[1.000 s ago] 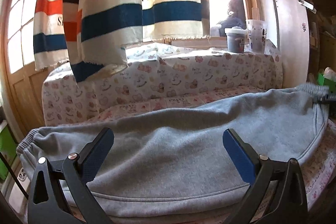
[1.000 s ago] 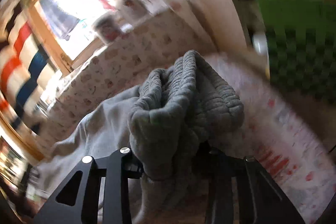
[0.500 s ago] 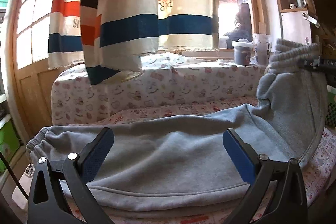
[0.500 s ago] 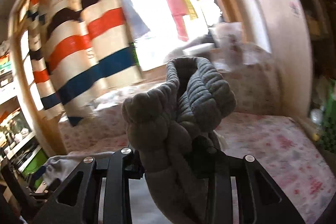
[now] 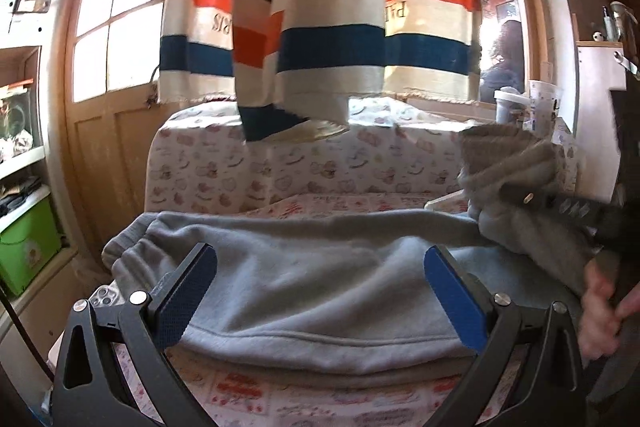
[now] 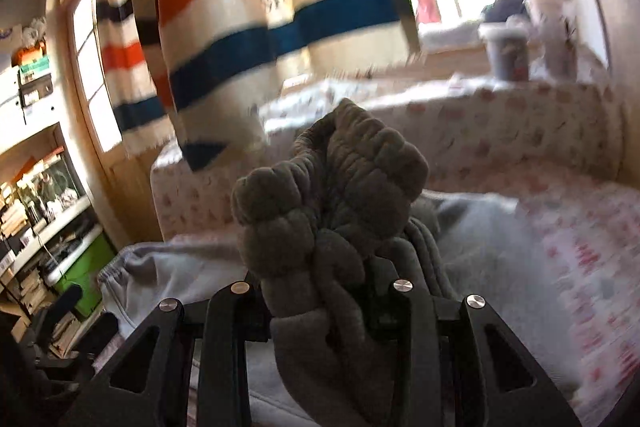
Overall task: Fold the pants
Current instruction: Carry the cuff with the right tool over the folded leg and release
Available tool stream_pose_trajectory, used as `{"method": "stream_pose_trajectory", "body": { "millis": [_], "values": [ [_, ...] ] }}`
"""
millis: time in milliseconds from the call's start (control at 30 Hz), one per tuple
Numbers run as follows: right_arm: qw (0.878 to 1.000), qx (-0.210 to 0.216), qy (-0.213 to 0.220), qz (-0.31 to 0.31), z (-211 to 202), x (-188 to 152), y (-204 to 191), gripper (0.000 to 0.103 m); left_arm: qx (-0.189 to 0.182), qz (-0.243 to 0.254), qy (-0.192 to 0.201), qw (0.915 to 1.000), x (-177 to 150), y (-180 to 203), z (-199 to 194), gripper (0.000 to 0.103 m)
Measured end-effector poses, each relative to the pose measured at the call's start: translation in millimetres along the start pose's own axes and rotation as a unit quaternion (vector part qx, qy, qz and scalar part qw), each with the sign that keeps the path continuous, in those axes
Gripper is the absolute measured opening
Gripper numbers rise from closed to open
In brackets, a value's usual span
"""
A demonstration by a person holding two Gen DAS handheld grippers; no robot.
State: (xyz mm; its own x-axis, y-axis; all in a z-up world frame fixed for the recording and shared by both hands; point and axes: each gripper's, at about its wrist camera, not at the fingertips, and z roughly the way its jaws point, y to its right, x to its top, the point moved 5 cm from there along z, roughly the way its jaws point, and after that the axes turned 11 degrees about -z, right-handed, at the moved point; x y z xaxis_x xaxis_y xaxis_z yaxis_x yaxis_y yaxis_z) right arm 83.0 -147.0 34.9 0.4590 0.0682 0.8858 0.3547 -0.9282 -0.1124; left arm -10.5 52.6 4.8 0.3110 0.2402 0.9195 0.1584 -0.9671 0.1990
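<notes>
- Grey pants lie lengthwise across the bed, over its printed cover; the ribbed waistband is lifted off the right end and bunched.
- Right gripper: jaws partly closed, clamped on the waistband; the fabric bulges above them and hangs below.
- Left gripper: jaws spread wide, holding nothing, hovering over the near edge of the pants mid-length.
- Risk: thick bunched cloth could slip out of the right jaws partway through the fold, since only part of the band looks pinched.
- Risk: with the middle unpinned, the lower layer could drag and the fold land crooked or wrinkled.
- Risk: a phone lies just beside the cuff end; sliding fabric could push it off.
- Writing: the striped blanket hanging at the window shows mirrored letters, partly hidden, too incomplete to read. No brand visible on the pants.
</notes>
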Motion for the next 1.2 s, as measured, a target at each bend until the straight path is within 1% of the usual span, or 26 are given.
{"method": "stream_pose_trajectory", "body": {
  "millis": [133,200,267,333,367,400,433,467,500,533,600,633,667,700,733,767,800,833,867,933,1000,1033,1067,1100,1133,1200],
  "values": [
    [0.999,-0.017,-0.034,-0.011,29.3,-20.8,-20.6,0.034,0.007,0.001,-0.005,1.0,-4.5,-12.6,0.2,0.103],
    [0.998,-0.027,-0.049,-0.029,38.0,-30.4,-28.8,0.034,0.012,-0.001,-0.005,0.9999,-6.9,-18.6,0.9,0.103],
    [0.994,-0.049,-0.064,-0.069,44.0,-37.9,-39.6,0.036,0.014,-0.006,-0.009,0.9998,-9.1,-24.3,3.1,0.103],
    [0.987,-0.069,-0.086,-0.114,50.2,-42.4,-50.1,0.038,0.016,-0.015,-0.015,0.9996,-11.4,-29.8,6.2,0.103],
    [0.986,-0.07,-0.091,-0.122,51.6,-44.7,-52.8,0.044,0.017,-0.02,-0.018,0.9995,-12.4,-32.3,7.6,0.103],
    [0.986,-0.063,-0.093,-0.12,51.6,-46.9,-53.7,0.047,0.018,-0.026,-0.02,0.9993,-12.6,-34.4,8.7,0.103],
    [0.988,-0.051,-0.093,-0.112,51.8,-48.8,-54.4,0.054,0.02,-0.033,-0.02,0.9991,-13.1,-37.4,8.8,0.103],
    [0.99,-0.034,-0.089,-0.1,50.6,-50.1,-53.9,0.063,0.02,-0.041,-0.019,0.9988,-13.7,-40.4,8.2,0.103],
    [0.993,-0.016,-0.084,-0.086,48.2,-50.4,-52.8,0.066,0.02,-0.045,-0.019,0.9986,-14.0,-42.2,7.9,0.103],
    [0.994,0.001,-0.08,-0.07,45.0,-50.9,-51.3,0.066,0.02,-0.045,-0.02,0.9986,-14.8,-43.3,7.6,0.103],
    [0.996,0.023,-0.076,-0.042,38.4,-53.1,-48.8,0.068,0.026,-0.039,-0.02,0.9987,-16.2,-45.1,7.6,0.103],
    [0.996,0.035,-0.071,-0.032,33.6,-53.5,-47.6,0.072,0.03,-0.035,-0.019,0.9987,-17.4,-45.3,7.2,0.103],
    [0.996,0.058,-0.06,-0.02,25.1,-54.7,-46.4,0.079,0.034,-0.03,-0.019,0.9988,-18.9,-45.5,7.1,0.103],
    [0.996,0.077,-0.048,-0.01,16.9,-54.5,-46.7,0.082,0.037,-0.028,-0.019,0.9987,-19.9,-45.6,7.2,0.103],
    [0.995,0.099,-0.033,0.002,7.7,-54.2,-45.6,0.087,0.038,-0.028,-0.021,0.9987,-20.8,-45.7,7.7,0.103],
    [0.993,0.117,-0.02,0.013,-1.4,-53.4,-44.7,0.088,0.037,-0.03,-0.024,0.9986,-21.8,-45.3,8.7,0.103],
    [0.992,0.124,-0.011,0.018,-9.8,-52.8,-42.8,0.088,0.035,-0.032,-0.028,0.9985,-22.8,-44.4,9.8,0.103],
    [0.992,0.122,0.0,0.021,-19.1,-51.8,-39.3,0.088,0.031,-0.034,-0.031,0.9985,-23.2,-43.1,10.9,0.103],
    [0.994,0.11,0.011,0.023,-27.0,-50.2,-34.1,0.088,0.026,-0.036,-0.033,0.9985,-23.7,-40.5,11.9,0.103],
    [0.997,0.069,0.034,0.022,-39.6,-44.2,-20.7,0.089,0.013,-0.05,-0.039,0.9979,-22.1,-31.9,13.8,0.103],
    [0.999,0.013,0.049,0.012,-45.0,-37.3,-5.0,0.09,-0.024,-0.067,-0.045,0.9965,-19.7,-17.9,14.1,0.103],
    [0.998,-0.024,0.051,0.006,-46.1,-34.3,3.7,0.09,-0.047,-0.068,-0.054,0.9951,-19.2,-7.3,15.5,0.103],
    [0.997,-0.06,0.052,-0.002,-47.5,-32.2,13.2,0.09,-0.063,-0.065,-0.063,0.9939,-19.2,3.0,17.9,0.103],
    [0.995,-0.083,0.049,-0.011,-49.2,-32.0,20.5,0.09,-0.076,-0.062,-0.071,0.9927,-19.5,12.4,21.1,0.103],
    [0.993,-0.105,0.038,-0.024,-49.1,-33.1,30.8,0.09,-0.089,-0.058,-0.082,0.991,-20.1,22.3,25.7,0.103],
    [0.991,-0.126,0.012,-0.033,-47.3,-36.0,48.2,0.09,-0.126,-0.054,-0.114,0.984,-22.9,42.1,39.5,0.102]
  ]
}}
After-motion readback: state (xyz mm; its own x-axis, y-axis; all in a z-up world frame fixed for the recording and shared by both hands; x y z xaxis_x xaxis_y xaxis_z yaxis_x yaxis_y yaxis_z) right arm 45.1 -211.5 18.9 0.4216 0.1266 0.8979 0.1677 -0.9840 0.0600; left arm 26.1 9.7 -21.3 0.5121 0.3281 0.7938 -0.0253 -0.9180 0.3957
